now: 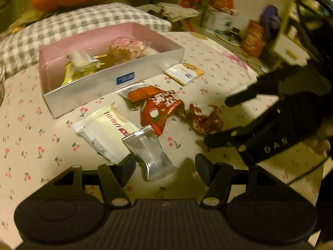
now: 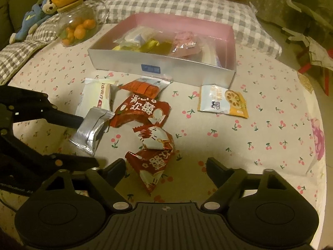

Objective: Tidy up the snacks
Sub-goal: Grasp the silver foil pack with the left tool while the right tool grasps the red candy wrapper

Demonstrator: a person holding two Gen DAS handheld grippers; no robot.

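Note:
A silver box with a pink inside [image 1: 100, 83] [image 2: 166, 66] holds several snacks on the cherry-print sheet. In front of it lie loose packets: a white one [image 1: 104, 131] [image 2: 97, 98], an orange one [image 1: 141, 92] [image 2: 145, 87], a red one [image 1: 160, 108] [image 2: 141, 110] and a white-yellow one [image 1: 184, 73] [image 2: 223, 102]. A silver packet [image 1: 154, 154] [image 2: 91, 129] sits between the fingers of my left gripper [image 1: 164, 163] [image 2: 90, 141], leaning on one finger with a gap to the other. My right gripper [image 2: 165, 163] [image 1: 216, 120] straddles a crumpled red packet [image 2: 150, 166] [image 1: 205, 118] without pressing it.
A grey checked pillow [image 1: 83, 23] [image 2: 177, 6] lies behind the box. A clear jar of small oranges [image 2: 77, 27] and a blue plush toy [image 2: 35, 14] sit at the back left. The bed's edge [image 2: 312, 166] runs down the right, with room clutter beyond.

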